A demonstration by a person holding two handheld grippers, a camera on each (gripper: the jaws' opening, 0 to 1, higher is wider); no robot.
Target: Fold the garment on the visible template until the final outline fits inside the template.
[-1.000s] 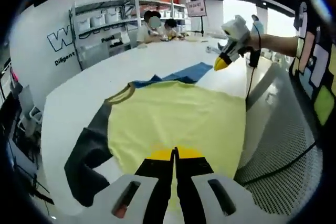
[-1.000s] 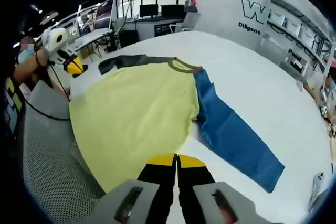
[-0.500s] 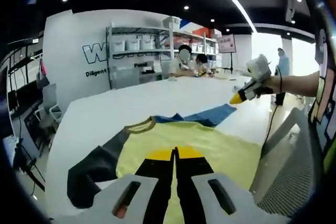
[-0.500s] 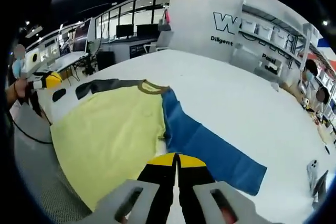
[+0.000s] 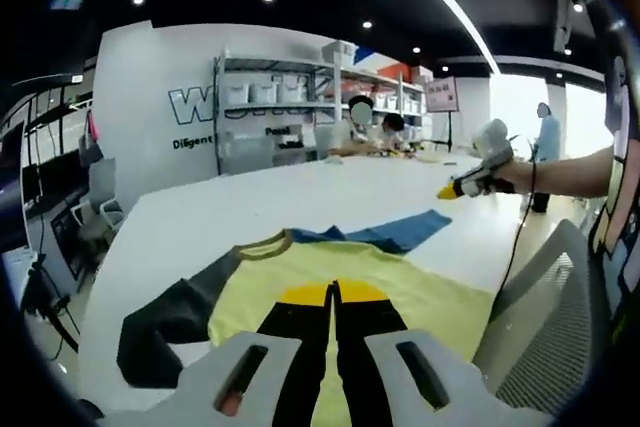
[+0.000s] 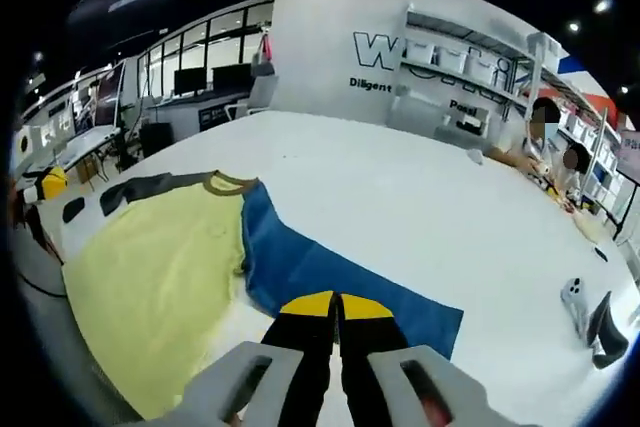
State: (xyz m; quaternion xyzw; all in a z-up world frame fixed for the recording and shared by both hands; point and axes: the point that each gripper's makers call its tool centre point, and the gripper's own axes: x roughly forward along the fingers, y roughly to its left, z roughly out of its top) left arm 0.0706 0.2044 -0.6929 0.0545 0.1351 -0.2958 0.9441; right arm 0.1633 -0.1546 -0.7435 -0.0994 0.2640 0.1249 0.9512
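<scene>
Room: open workshop with dark ceiling and spot lights, a white wall with large lettering (image 5: pixel 205 105), metal shelves (image 5: pixel 290 97) holding white bins, and people seated at the far end of the table.
Surface: long white table (image 6: pixel 420 217); a mesh chair back (image 5: pixel 545 337) stands at its near edge in the left gripper view.
Shirt: 1 long-sleeved shirt (image 5: pixel 400 282) lies flat on the table, front side spread out, collar toward the far side.
Shirt colours: pale yellow body (image 6: pixel 150 267), olive-brown neck band (image 6: pixel 228 185), 1 dark grey sleeve (image 5: pixel 165 322) and 1 blue sleeve (image 6: pixel 330 277).
Shirt layout: the grey sleeve stretches out to one side and bends near its end; the blue sleeve stretches straight out to the other side, flat, its cuff end squared off.
Shirt edge: the yellow hem reaches the near edge of the table, close to the chair back.
Left gripper (image 5: pixel 333 292): jaws pressed together, nothing between them, held above the yellow body near the hem.
Right gripper (image 6: pixel 337 299): jaws closed tip to tip, gripping nothing, held above the blue sleeve; in the left gripper view it appears far off to the right, raised over the table in a person's hand.
Other items: 2 small objects (image 6: pixel 590 312), 1 white and 1 dark, lie on the table well apart from the shirt.
</scene>
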